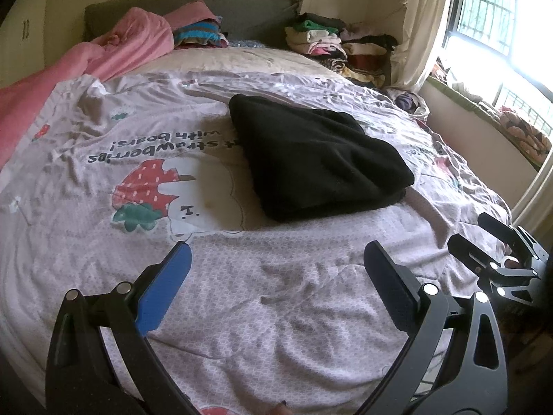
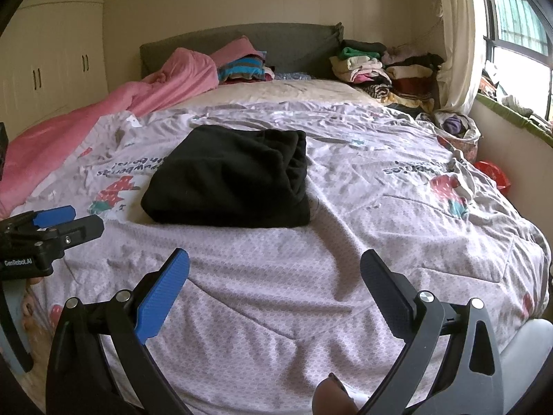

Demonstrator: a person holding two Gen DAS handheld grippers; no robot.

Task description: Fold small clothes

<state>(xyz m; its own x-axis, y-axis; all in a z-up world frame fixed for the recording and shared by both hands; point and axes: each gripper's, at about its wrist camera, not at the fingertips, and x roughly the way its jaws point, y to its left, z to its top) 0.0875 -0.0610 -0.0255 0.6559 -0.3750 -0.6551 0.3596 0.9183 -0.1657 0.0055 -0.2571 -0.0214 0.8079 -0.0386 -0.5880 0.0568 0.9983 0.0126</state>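
On bed point(image 1: 276, 311): folded black garment point(image 1: 318, 159), well beyond left gripper point(image 1: 276, 269) and right gripper point(image 2: 274, 273); jaws wide, empty.

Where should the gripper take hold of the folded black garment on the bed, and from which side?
Probably the black garment at its near folded edge, from the bed's foot. That edge is thick, rounded and faces both open grippers, left and right, with bare bedcover between.

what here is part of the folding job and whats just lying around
Part of the job:
- folded black garment
- left hand-held gripper, open
- right hand-held gripper, open

Just lying about:
- pink blanket
- stacked clothes by the headboard
- strawberry-print duvet, underneath it all
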